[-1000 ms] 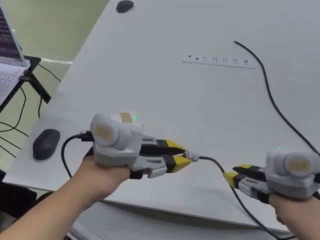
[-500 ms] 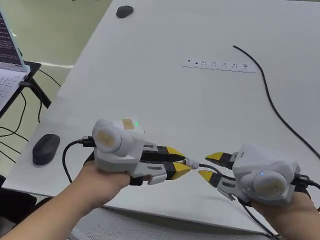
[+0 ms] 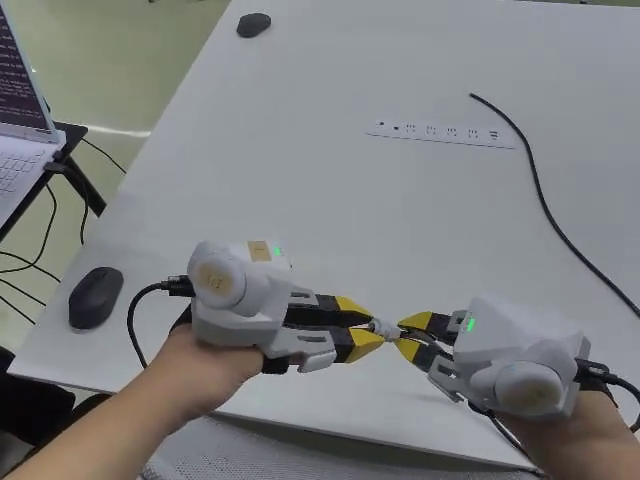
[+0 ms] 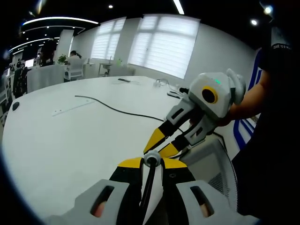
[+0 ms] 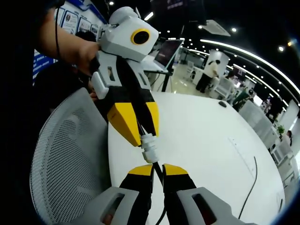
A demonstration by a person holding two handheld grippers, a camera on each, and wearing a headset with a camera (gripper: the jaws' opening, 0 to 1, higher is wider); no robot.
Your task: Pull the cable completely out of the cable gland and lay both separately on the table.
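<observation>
Well — power strip (image 3: 440,132) beyond gland (image 3: 380,326).

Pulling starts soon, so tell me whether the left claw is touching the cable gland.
Touching. In the right gripper view the left claw pinches the cable gland between its yellow tips.

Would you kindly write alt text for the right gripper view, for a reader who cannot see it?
The right gripper grips a black cable just below a white cable gland, which the left gripper, reaching in from the upper left, clamps in its yellow jaws. Behind lie a white table and a mesh chair back.
</observation>
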